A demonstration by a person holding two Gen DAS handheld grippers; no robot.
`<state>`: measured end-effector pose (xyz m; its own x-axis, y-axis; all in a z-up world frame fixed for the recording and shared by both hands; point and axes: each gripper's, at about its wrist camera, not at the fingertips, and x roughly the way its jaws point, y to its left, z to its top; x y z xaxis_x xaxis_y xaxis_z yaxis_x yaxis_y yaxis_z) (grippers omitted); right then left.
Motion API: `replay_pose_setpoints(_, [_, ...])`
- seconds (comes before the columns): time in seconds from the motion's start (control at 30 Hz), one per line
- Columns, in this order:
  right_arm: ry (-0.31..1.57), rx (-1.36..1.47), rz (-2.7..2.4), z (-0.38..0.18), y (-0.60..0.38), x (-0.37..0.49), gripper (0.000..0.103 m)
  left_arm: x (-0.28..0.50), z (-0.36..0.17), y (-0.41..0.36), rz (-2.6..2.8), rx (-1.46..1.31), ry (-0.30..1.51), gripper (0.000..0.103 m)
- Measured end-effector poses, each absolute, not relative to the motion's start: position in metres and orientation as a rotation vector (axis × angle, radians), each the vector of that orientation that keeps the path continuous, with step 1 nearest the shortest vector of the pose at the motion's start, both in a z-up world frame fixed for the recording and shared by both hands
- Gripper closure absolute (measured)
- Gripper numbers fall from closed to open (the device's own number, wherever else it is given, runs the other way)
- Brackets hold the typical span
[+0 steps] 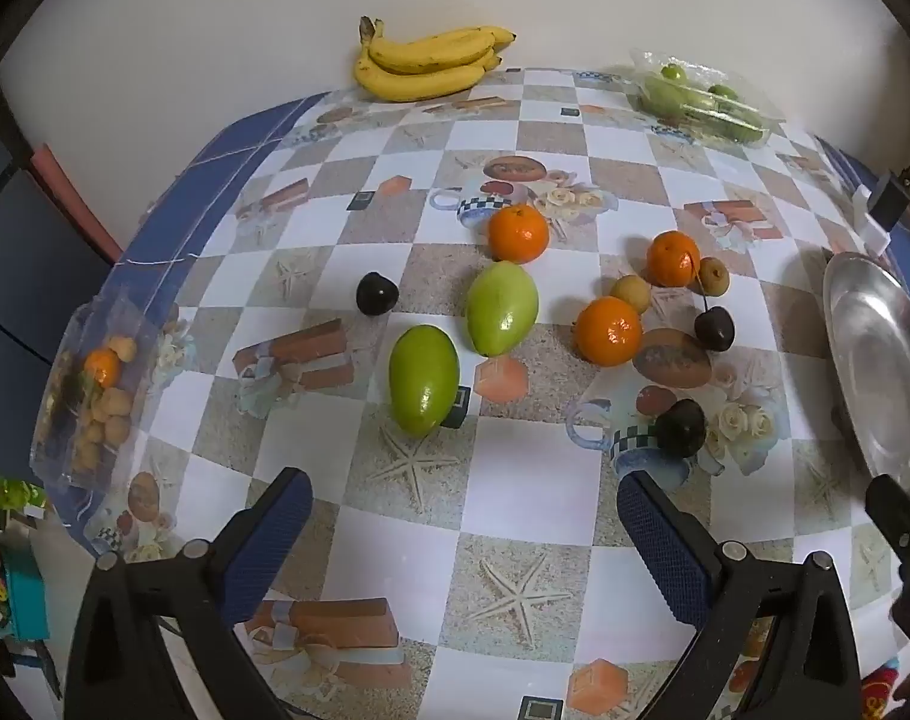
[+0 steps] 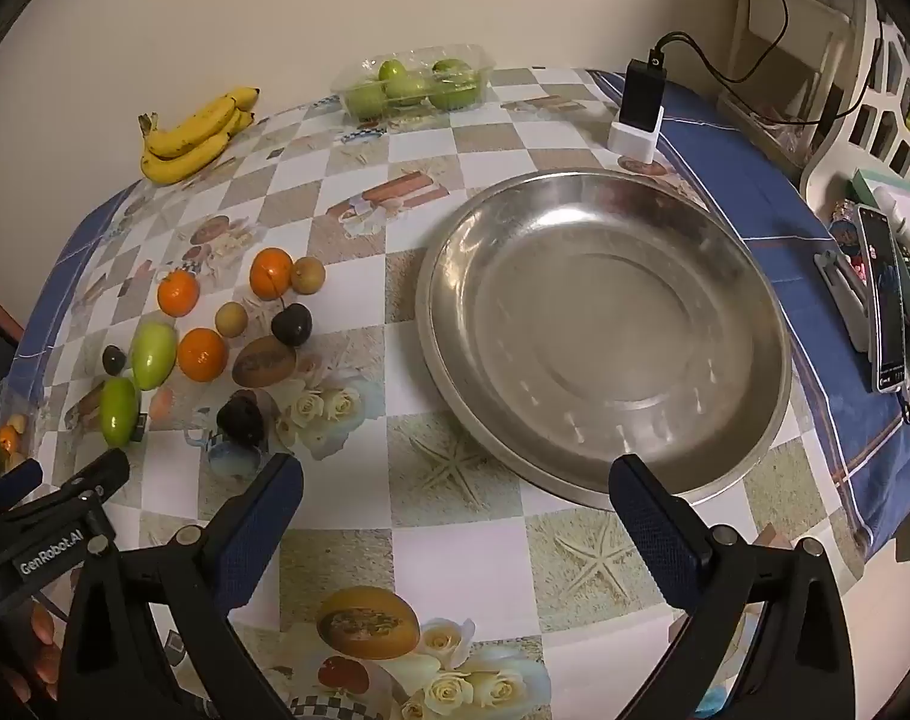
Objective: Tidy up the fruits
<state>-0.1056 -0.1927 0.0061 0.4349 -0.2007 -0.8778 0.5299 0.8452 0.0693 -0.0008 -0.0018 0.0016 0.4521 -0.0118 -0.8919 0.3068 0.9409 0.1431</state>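
Left tool point(image 1: 461, 516) and right tool point(image 2: 455, 501) both wide open, holding nothing; fruits point(image 1: 502, 307) loose on tabletop point(image 1: 527, 498), metal dish point(image 2: 605, 336) beside.

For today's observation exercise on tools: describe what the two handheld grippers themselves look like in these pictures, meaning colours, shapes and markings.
Both the left gripper and the right gripper have black frames with silver rivets and two dark blue, dimple-textured finger pads. Seen in the right wrist view, the left gripper's black body carries white "GenRobot.AI" lettering. No cables or sleeves are visible.
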Motion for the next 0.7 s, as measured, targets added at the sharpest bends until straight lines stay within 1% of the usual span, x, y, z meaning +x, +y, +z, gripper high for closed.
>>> replay_pose_setpoints(0.13, [1.018,0.358,-0.461,0.004,-0.194,-0.107,0.001,-0.002,0.003,0.006,-0.217,0.253,1.082,0.0])
replay_pose_setpoints(0.37, [1.025,0.342,-0.457,-0.004,-0.198,-0.117,0.001,-0.002,0.007,0.007,-0.224,0.245,1.083,0.0])
replay_pose_setpoints(0.43, [1.046,0.339,-0.473,0.005,-0.192,-0.108,0.001,-0.002,0.007,0.007,-0.225,0.242,1.082,0.0])
replay_pose_setpoints(0.47, [1.022,0.335,-0.453,0.005,-0.192,-0.109,0.001,-0.002,0.008,0.007,-0.226,0.24,1.082,0.0])
replay_pose_setpoints(0.7, [1.019,0.344,-0.454,0.006,-0.191,-0.113,0.001,-0.001,0.009,0.008,-0.227,0.232,1.079,0.0])
